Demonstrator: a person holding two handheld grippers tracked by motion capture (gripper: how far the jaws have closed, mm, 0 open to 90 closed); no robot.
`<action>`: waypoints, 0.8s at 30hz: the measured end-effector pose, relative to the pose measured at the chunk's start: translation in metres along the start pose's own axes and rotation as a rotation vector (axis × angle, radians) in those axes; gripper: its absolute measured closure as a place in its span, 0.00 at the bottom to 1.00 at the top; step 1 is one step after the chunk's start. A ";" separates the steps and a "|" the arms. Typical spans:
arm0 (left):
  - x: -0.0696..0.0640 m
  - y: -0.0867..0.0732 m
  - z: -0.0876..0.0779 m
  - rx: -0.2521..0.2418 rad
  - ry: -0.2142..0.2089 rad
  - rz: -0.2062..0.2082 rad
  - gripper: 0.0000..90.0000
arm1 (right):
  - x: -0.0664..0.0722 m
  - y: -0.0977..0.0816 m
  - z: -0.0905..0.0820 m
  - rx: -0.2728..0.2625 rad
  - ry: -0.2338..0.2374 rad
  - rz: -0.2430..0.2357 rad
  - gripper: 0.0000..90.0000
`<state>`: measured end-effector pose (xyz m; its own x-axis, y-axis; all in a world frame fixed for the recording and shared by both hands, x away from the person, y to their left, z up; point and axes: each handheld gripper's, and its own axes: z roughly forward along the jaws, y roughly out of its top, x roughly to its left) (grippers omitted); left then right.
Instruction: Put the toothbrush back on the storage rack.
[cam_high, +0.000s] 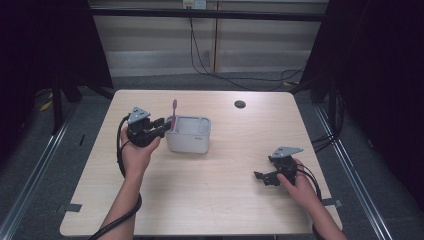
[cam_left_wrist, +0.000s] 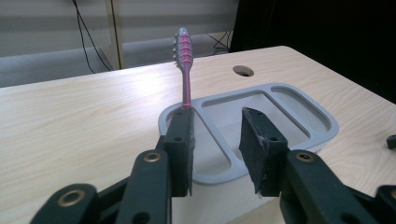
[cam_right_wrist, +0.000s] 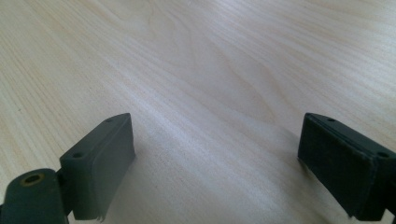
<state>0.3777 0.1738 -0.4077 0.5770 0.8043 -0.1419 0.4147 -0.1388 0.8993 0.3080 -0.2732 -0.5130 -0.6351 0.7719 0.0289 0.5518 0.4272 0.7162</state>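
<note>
A pink toothbrush (cam_high: 174, 111) stands upright, bristle head up, at the left end of a grey compartmented holder (cam_high: 196, 141) on the table. My left gripper (cam_high: 163, 124) is held at the holder's left end, right by the brush. In the left gripper view the jaws of the left gripper (cam_left_wrist: 217, 140) are apart over the holder (cam_left_wrist: 299, 109) with nothing between them. The toothbrush (cam_left_wrist: 185, 60) rises just behind the left jaw, which hides its lower handle. My right gripper (cam_high: 260, 176) rests low on the table at the right, open, and the right gripper (cam_right_wrist: 215, 158) frames bare wood.
A round cable hole (cam_high: 240, 104) lies in the tabletop behind the holder. Bare wood stretches between the two grippers (cam_high: 220, 175). Cables trail from both hands, and more run across the floor beyond the far edge.
</note>
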 end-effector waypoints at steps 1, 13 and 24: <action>0.000 0.000 -0.002 0.002 -0.001 0.004 0.69 | 0.000 0.000 0.000 -0.001 0.000 -0.001 0.11; -0.004 -0.001 -0.005 0.041 -0.012 0.020 0.51 | 0.000 0.000 0.000 -0.001 0.000 -0.001 0.11; -0.002 -0.008 -0.011 0.062 -0.028 0.041 0.40 | 0.000 0.000 0.000 0.000 0.000 0.000 0.11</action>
<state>0.3657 0.1801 -0.4099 0.6134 0.7810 -0.1178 0.4323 -0.2071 0.8776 0.3080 -0.2733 -0.5130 -0.6353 0.7717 0.0292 0.5520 0.4273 0.7160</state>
